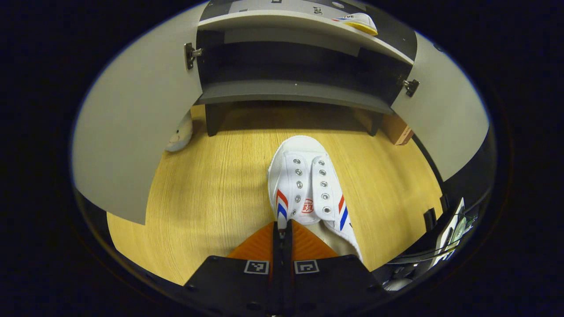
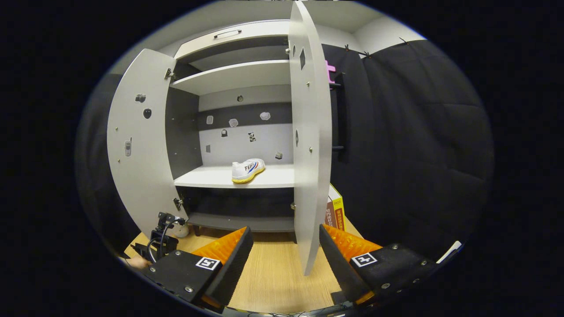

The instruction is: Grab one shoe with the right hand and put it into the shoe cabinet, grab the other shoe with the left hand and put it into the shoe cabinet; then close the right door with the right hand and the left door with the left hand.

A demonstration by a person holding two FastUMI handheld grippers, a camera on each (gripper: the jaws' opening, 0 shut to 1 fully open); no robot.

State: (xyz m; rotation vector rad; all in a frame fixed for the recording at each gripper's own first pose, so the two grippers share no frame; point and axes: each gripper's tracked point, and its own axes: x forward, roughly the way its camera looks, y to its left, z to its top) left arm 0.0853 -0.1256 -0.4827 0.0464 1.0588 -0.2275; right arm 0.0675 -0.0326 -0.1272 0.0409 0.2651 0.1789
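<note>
Fingers of the left gripper are pressed nearly together on the heel collar of a white shoe, which lies on the wooden floor just ahead of them, toe pointing at the open shoe cabinet. The other shoe already sits on the cabinet's middle shelf, well ahead of the right gripper, whose fingers stand spread wide and empty on either side of the right door's lower edge. The left door hangs open to the left gripper's left. The step in hand appears to be lifting the second shoe. Done well, it calls for a firm pinch on the thin collar, a level lift so the toe does not droop, and a path straight between the doors onto the shelf beside its mate.
</note>
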